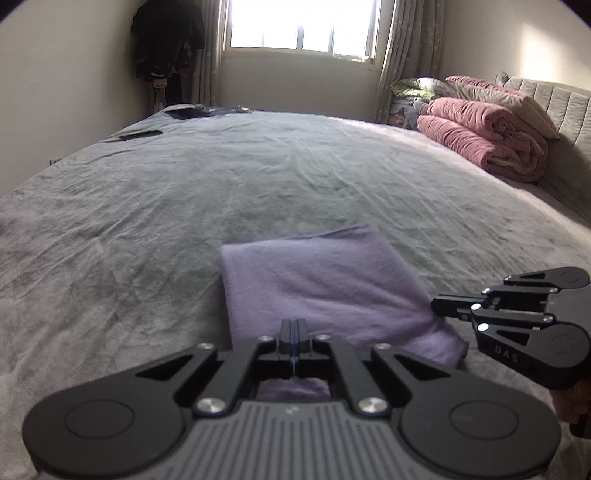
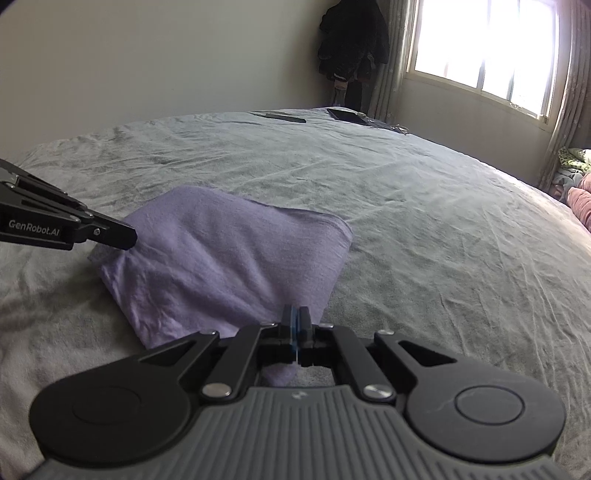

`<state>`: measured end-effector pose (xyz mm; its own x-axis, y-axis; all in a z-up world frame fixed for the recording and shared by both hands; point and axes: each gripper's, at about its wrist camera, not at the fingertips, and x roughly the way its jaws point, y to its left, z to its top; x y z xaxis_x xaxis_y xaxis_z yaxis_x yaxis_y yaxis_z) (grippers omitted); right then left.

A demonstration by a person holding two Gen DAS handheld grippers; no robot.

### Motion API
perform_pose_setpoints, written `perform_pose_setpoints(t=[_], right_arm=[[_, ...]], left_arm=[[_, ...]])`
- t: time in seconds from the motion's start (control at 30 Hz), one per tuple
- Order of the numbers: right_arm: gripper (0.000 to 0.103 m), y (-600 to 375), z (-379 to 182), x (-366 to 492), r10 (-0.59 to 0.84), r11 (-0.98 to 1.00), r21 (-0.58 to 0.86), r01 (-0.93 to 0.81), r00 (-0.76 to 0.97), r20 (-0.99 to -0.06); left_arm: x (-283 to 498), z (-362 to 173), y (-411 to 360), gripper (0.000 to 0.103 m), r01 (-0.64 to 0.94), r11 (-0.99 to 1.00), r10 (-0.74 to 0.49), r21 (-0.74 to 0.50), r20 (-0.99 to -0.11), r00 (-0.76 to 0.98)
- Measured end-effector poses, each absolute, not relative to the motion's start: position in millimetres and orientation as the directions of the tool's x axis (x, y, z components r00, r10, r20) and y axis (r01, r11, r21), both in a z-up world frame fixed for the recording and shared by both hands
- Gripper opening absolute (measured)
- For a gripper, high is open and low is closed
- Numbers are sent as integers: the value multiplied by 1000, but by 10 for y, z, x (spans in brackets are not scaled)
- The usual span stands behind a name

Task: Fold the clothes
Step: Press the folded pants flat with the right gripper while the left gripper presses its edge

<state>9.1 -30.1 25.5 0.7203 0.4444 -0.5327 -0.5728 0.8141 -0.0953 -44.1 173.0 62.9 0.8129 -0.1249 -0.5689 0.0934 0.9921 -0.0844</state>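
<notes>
A folded lilac cloth [image 1: 325, 284] lies on the grey bed sheet [image 1: 221, 177]; it also shows in the right wrist view [image 2: 229, 254]. My left gripper [image 1: 293, 325] is shut on the cloth's near edge, with cloth showing under its jaws. My right gripper [image 2: 295, 314] is shut on the cloth's near right corner. In the left wrist view the right gripper [image 1: 439, 306] comes in from the right. In the right wrist view the left gripper [image 2: 129, 234] comes in from the left and pinches the cloth's left corner.
A rolled pink quilt [image 1: 487, 136] and pillows lie by the padded headboard [image 1: 554, 99] at the right. Dark flat devices [image 1: 140, 134] lie at the bed's far left edge. A dark coat [image 1: 166, 37] hangs in the corner beside the window [image 1: 303, 26].
</notes>
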Motion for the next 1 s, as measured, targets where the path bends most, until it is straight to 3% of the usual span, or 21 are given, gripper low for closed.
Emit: perform_pose_setpoints(t=[0.1,0.23,0.37,1.0], right_arm=[[2,-279,327,201,459,815,-73,-575,718,-524],[2,-162,351,339,492,795,-56,-604,698,-521],[2,-72,252,541,472,804,-30,-594,668,-575],[0,-70,276,1073,497,835,112,-539,649,-577]], left_arm=[[-403,717,1723,2,93,992,-125,-87,-541,832],[-279,679,1568,2,109,994,-92,-5,-572,815],[-141,551,1537,2,80,994,-18,69,-633,774],[11,501,1740,6,18,1000,-9,7,-674,738]])
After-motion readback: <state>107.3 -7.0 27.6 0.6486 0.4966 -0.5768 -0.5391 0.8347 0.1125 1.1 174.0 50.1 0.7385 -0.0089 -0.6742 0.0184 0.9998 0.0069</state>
